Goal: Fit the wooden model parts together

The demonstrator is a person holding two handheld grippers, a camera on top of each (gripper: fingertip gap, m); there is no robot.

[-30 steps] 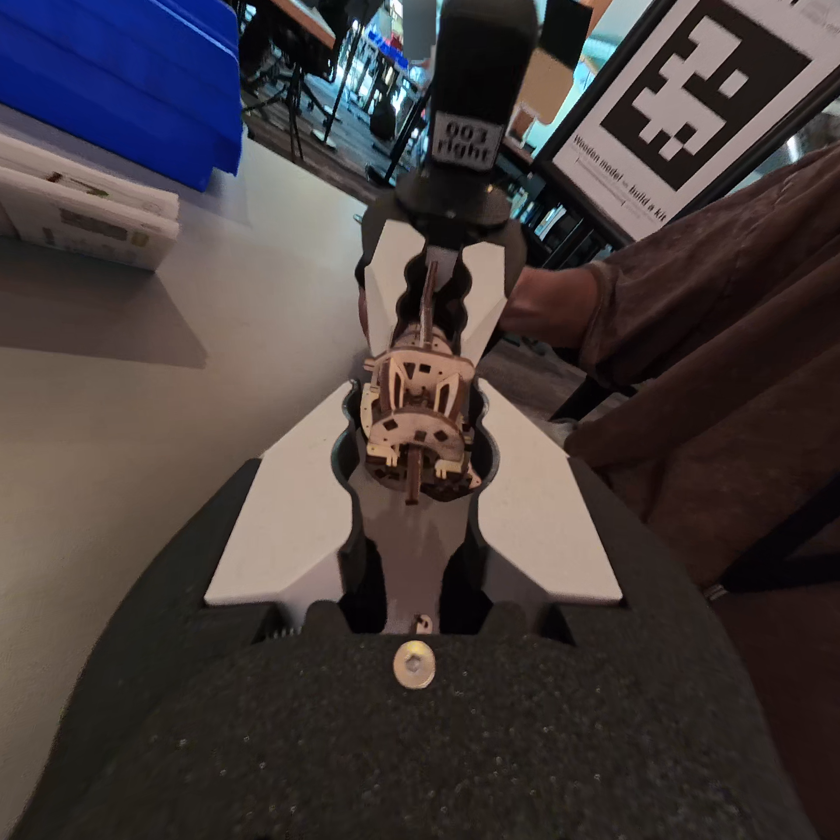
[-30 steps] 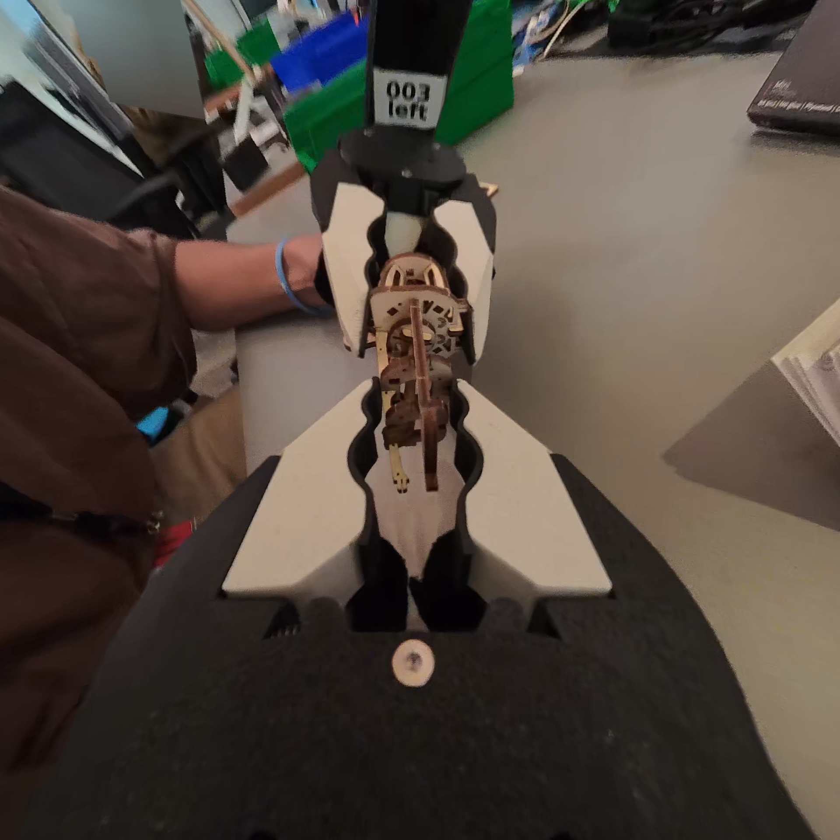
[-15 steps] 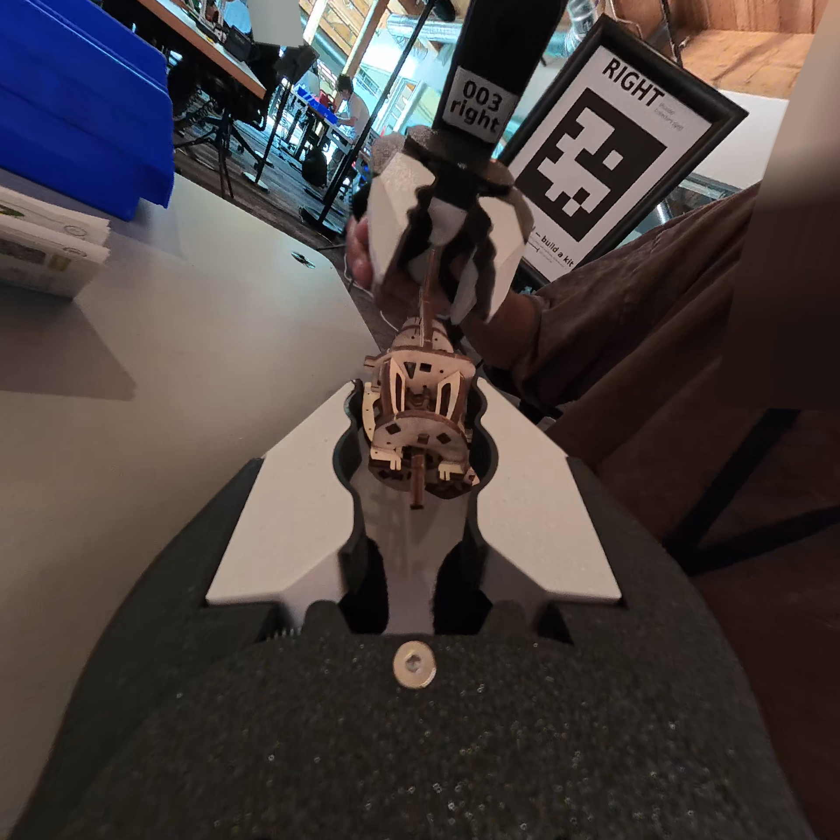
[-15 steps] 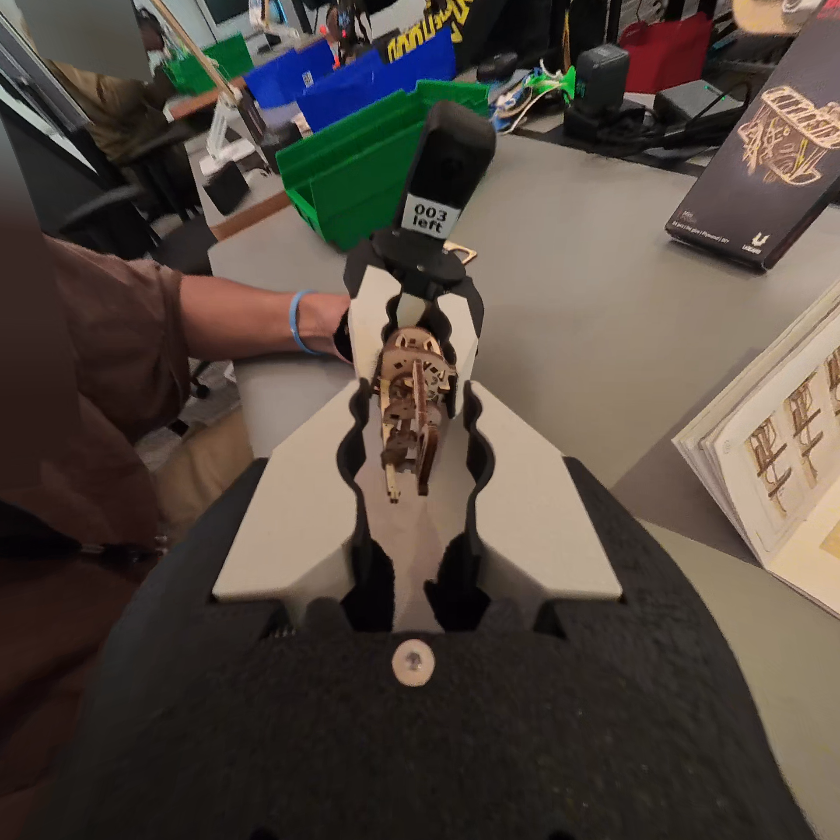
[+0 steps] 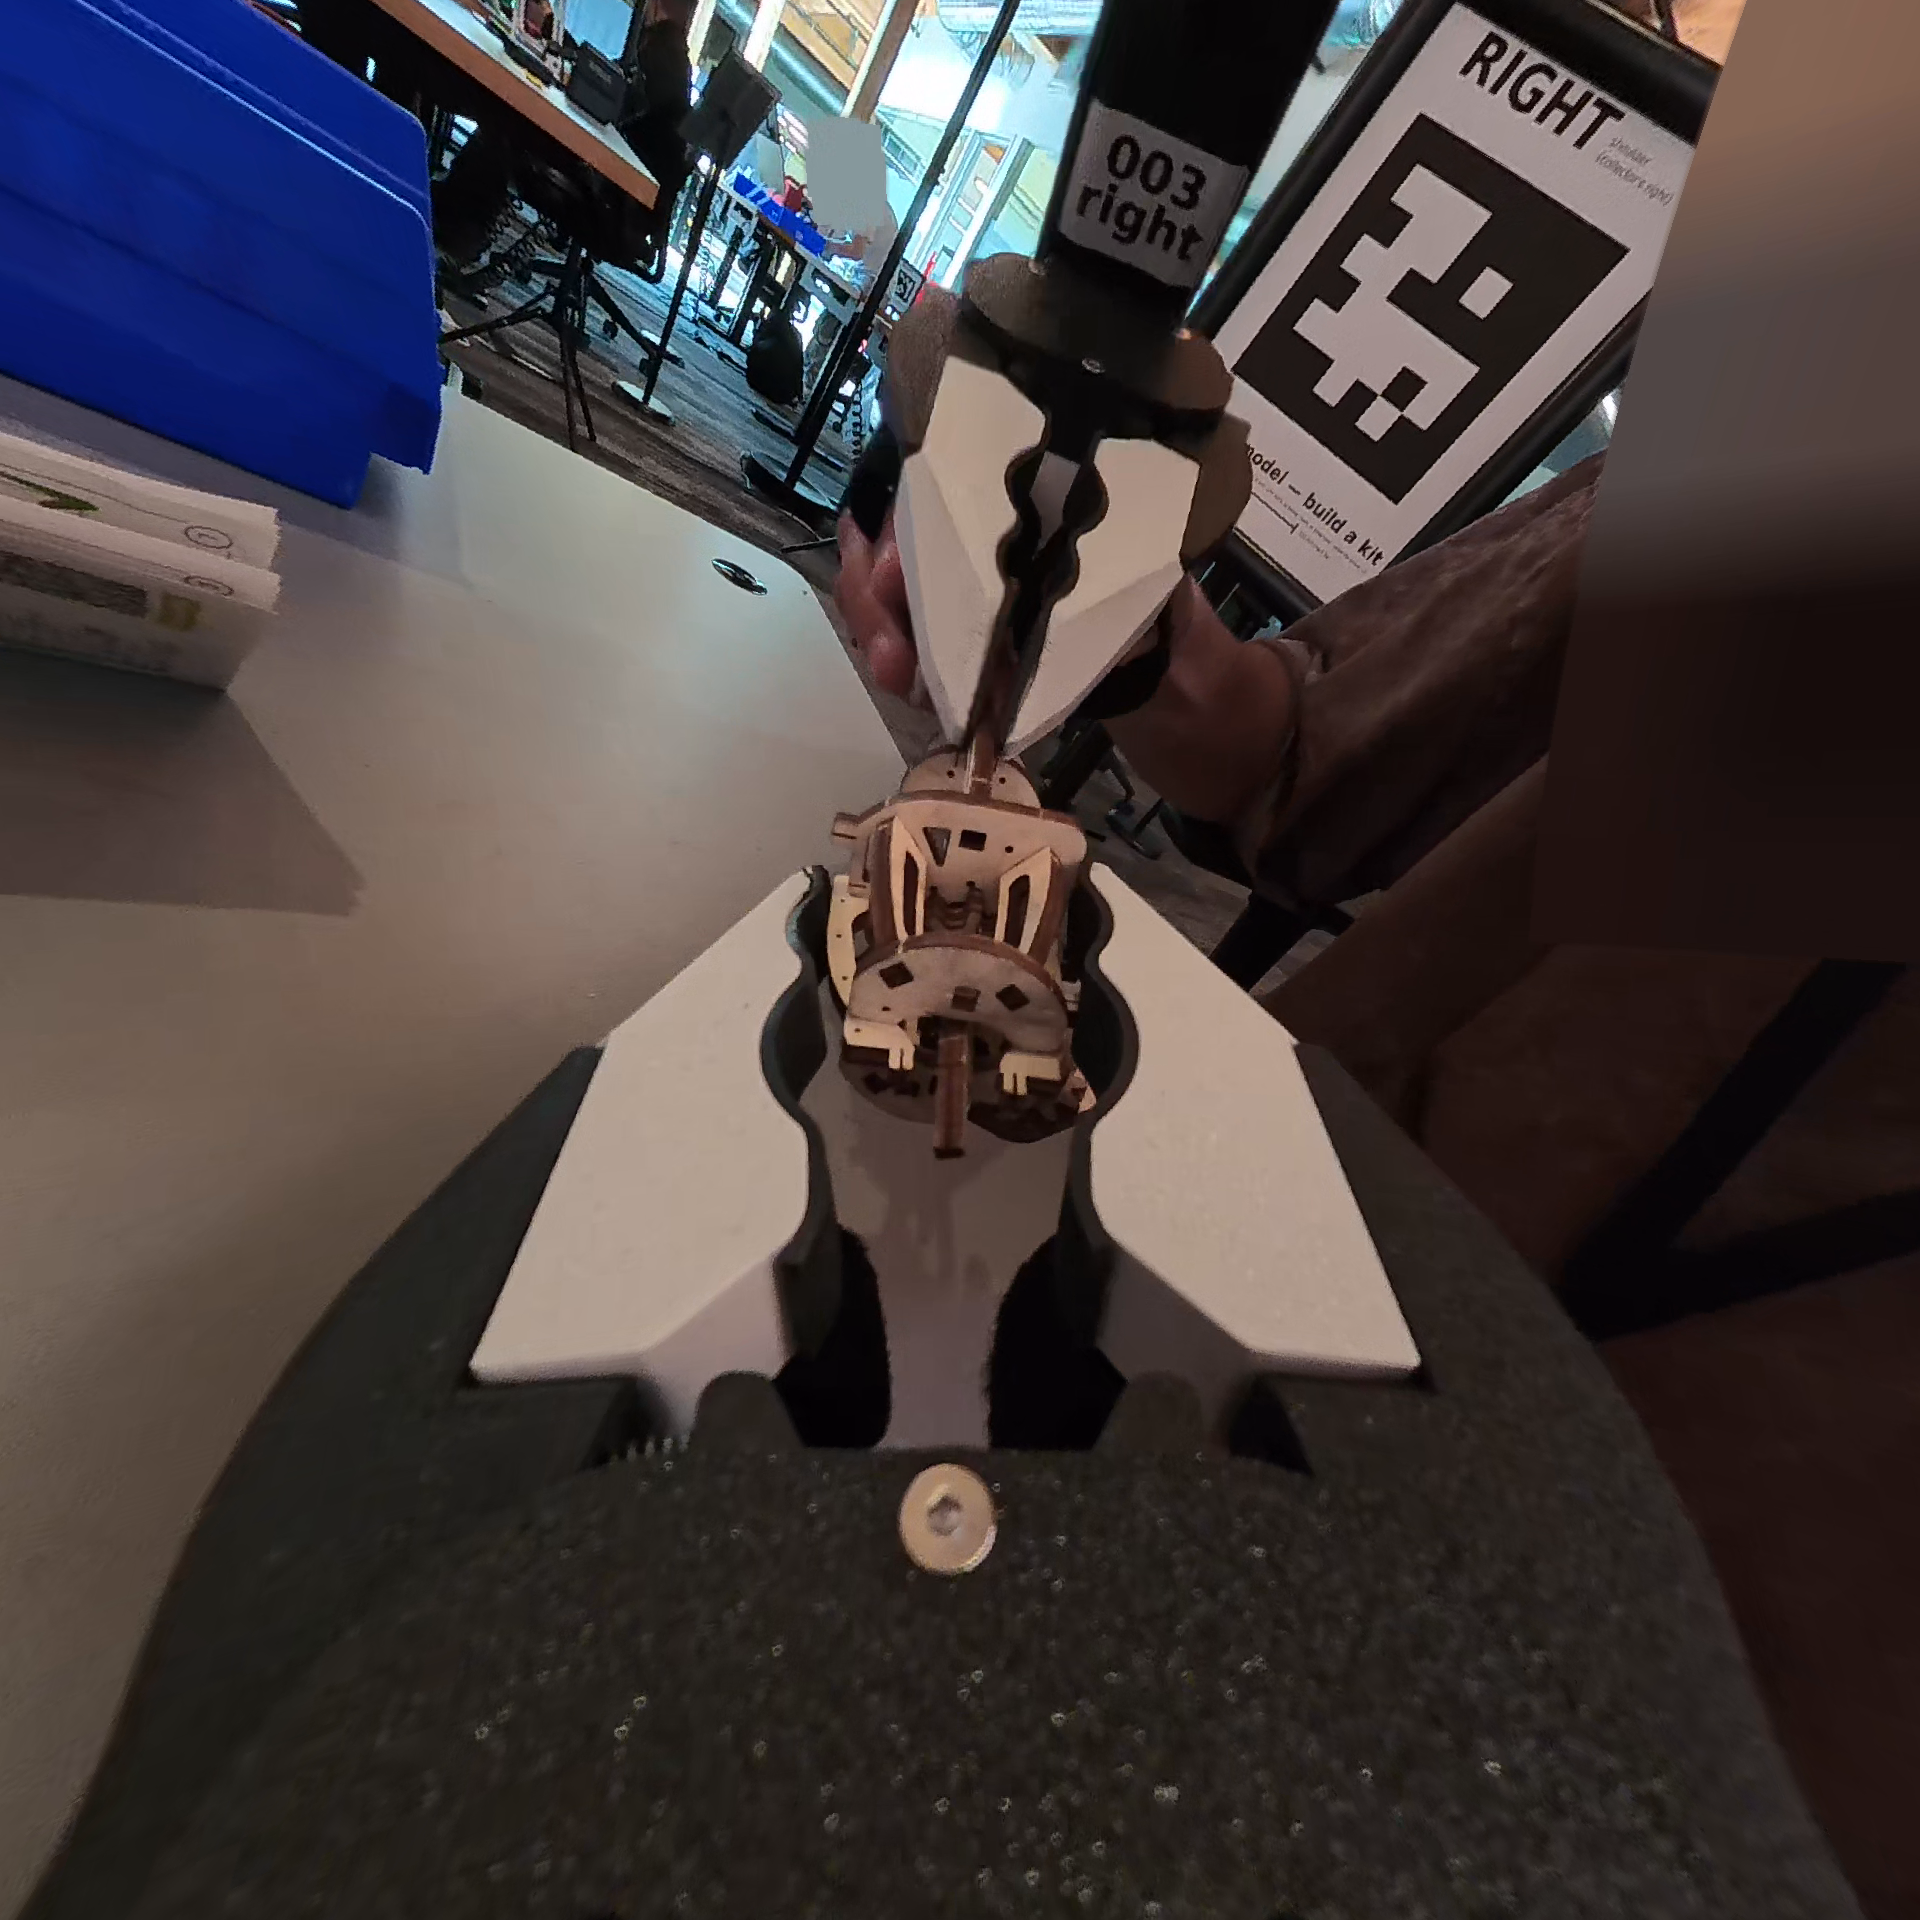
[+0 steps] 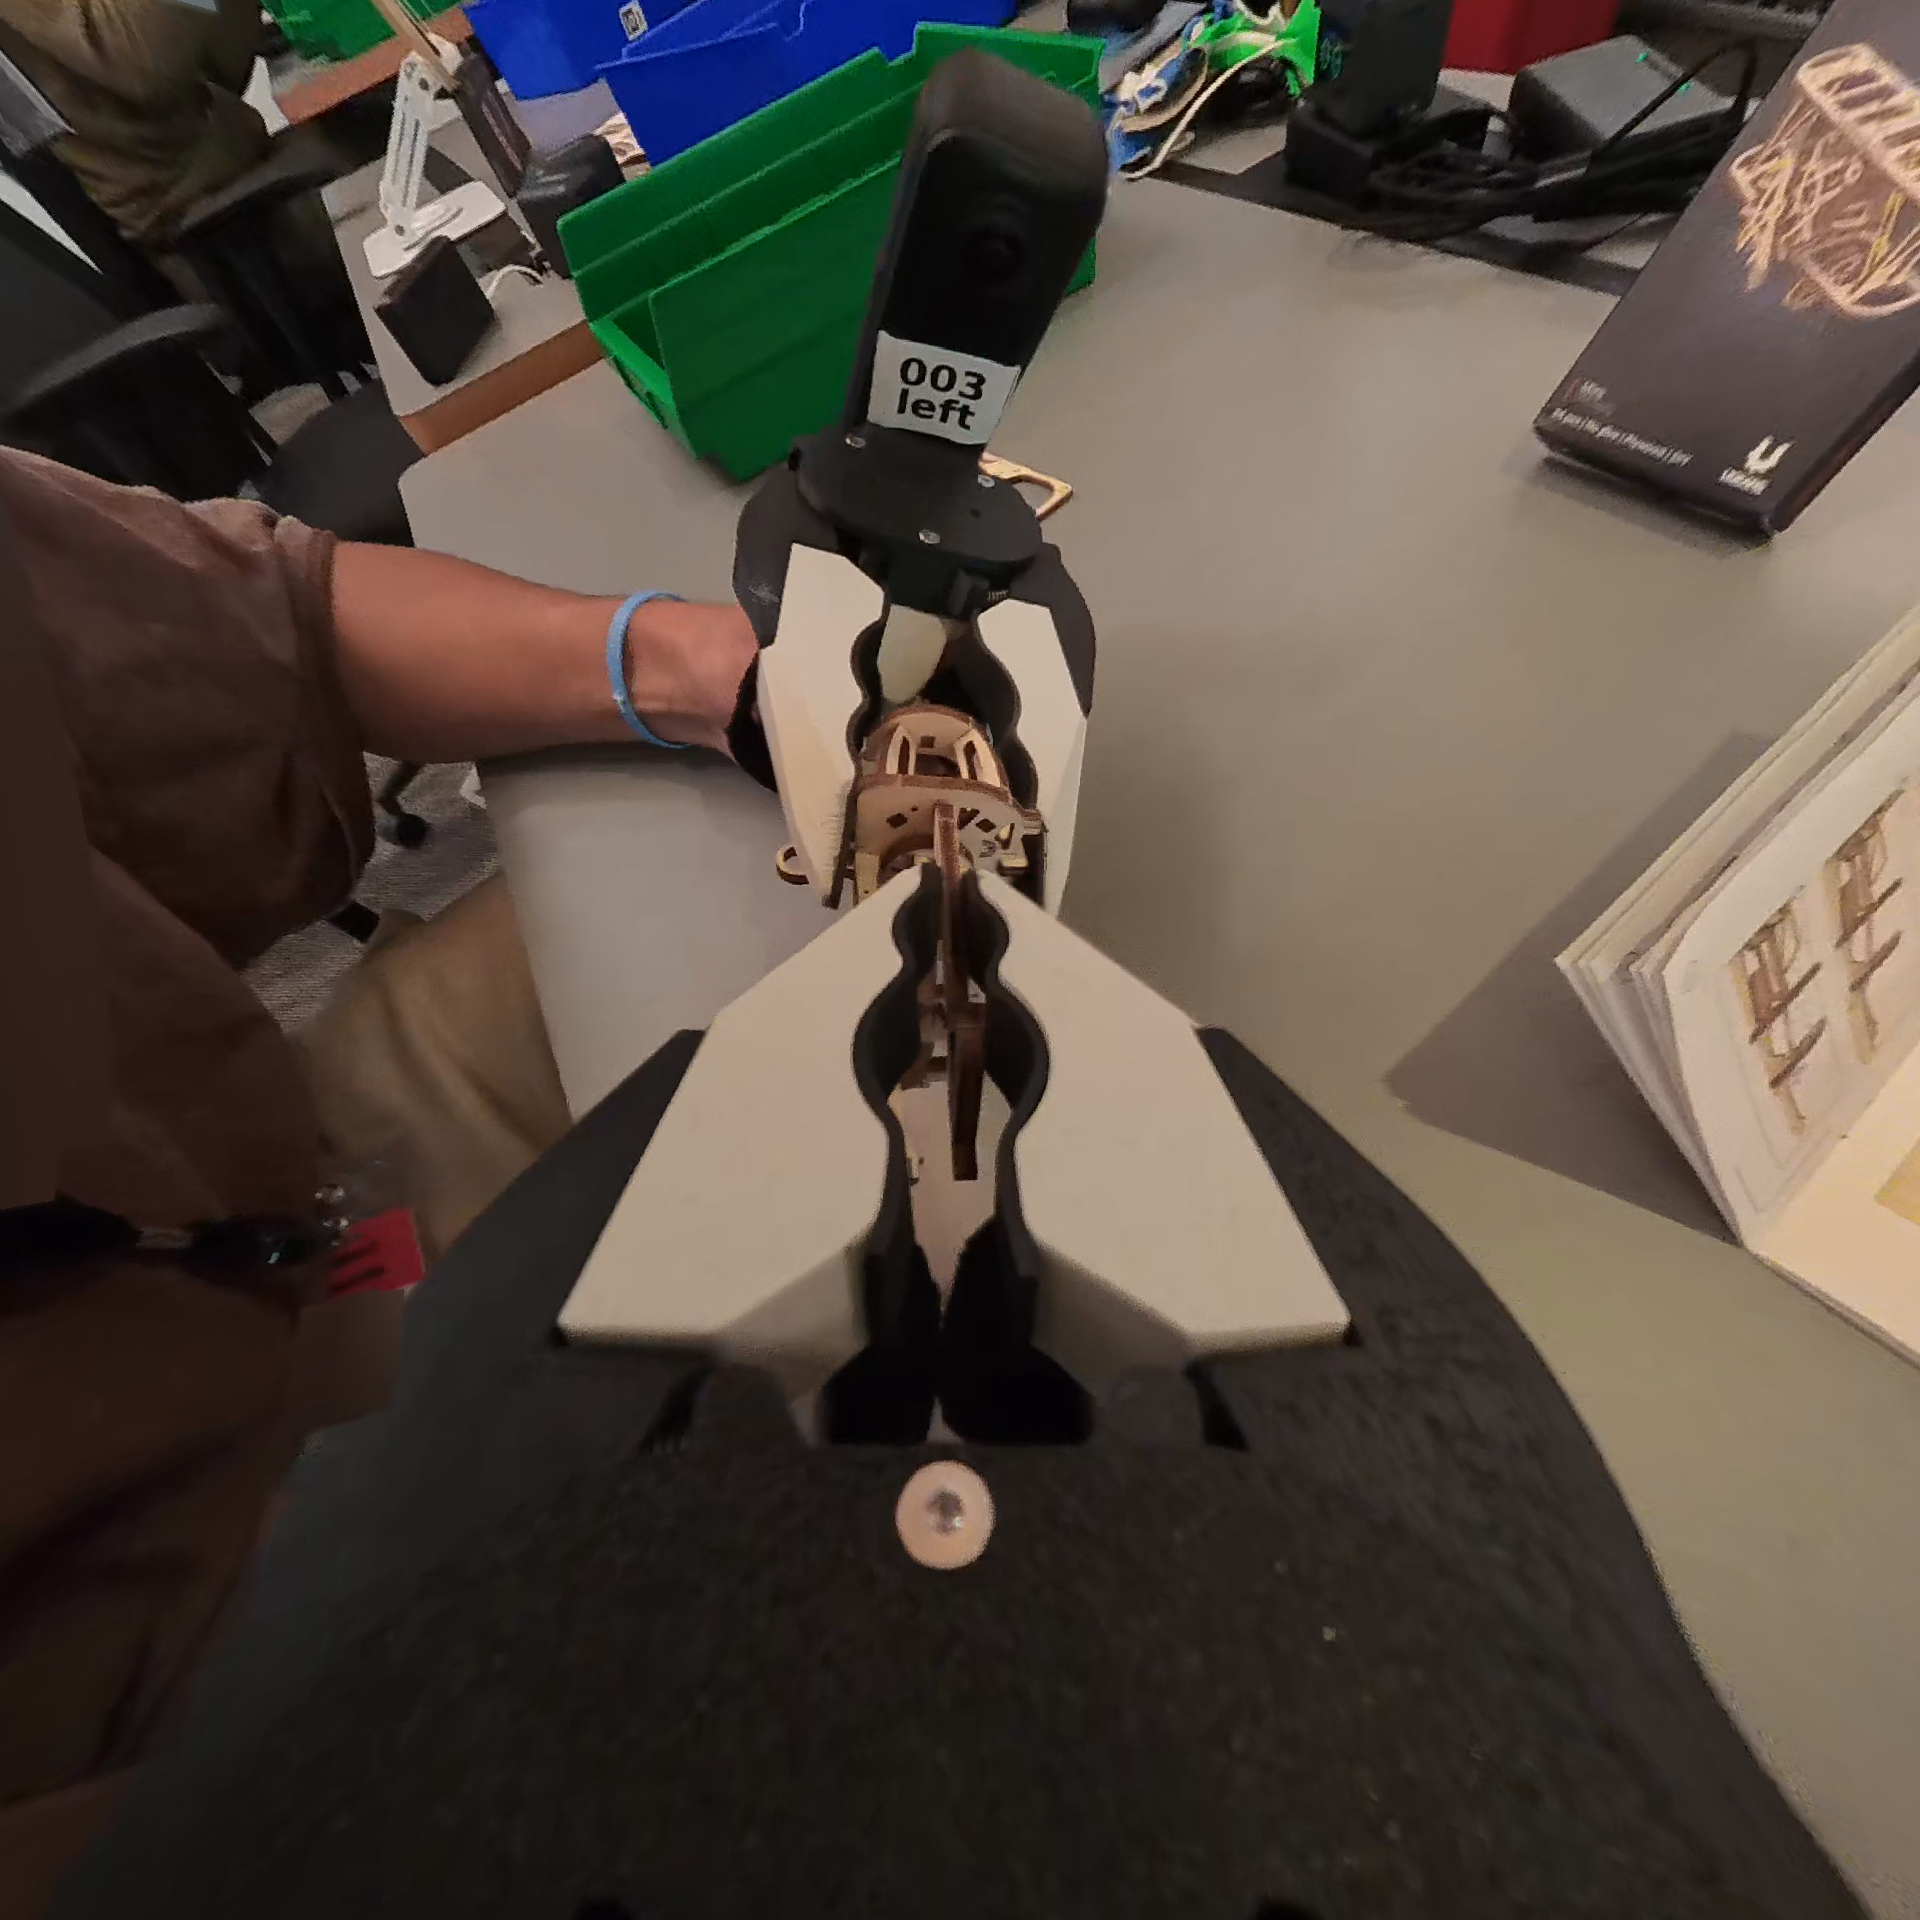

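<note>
left tongs clamp a rounded plywood model; right tongs pinch its thin flat piece

Blue bins, a green bin, an open booklet and a dark box lie on the grey table

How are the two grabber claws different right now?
The left gripper is spread wide around the round wooden model; the right gripper is pinched nearly closed on a thin flat wooden part. The left holds a chunky assembly, the right a slim piece. Both have white fingers and black bodies.
</note>
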